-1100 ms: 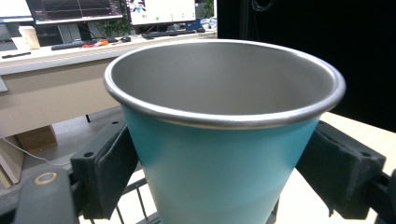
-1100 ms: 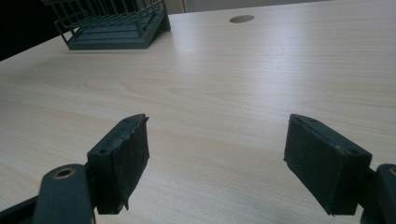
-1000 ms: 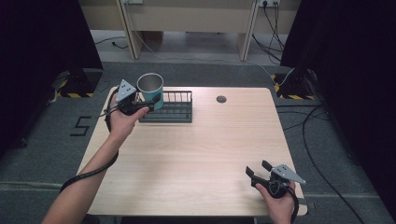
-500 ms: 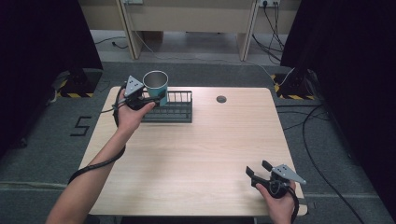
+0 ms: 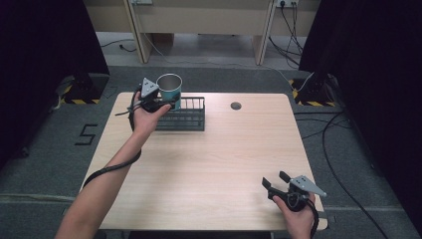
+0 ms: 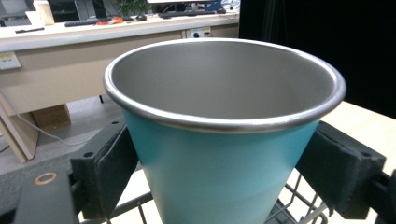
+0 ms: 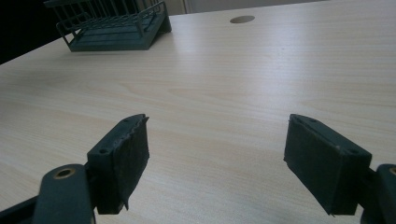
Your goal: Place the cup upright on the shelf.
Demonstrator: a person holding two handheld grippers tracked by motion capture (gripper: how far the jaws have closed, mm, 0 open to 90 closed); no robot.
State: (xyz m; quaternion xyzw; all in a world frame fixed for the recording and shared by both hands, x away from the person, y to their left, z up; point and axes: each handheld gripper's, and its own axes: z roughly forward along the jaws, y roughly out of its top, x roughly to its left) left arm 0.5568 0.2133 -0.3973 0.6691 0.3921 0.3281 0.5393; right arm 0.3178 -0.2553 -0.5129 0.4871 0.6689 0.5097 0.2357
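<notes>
- Wide bare table (image 5: 209,164), rack (image 5: 184,115) at the far-left edge.
- Left gripper (image 5: 164,103) clamps the cup (image 5: 169,89) over the rack.
- Right gripper (image 5: 276,183) near front edge, jaws wide, empty.

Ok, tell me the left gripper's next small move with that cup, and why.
Probably lower the teal metal cup straight down into the dark wire rack. The left gripper is clamped on the cup's sides, upright, above the rack's left end, with rack wires visible beneath it in the left gripper view. The right gripper sits open, far off.
</notes>
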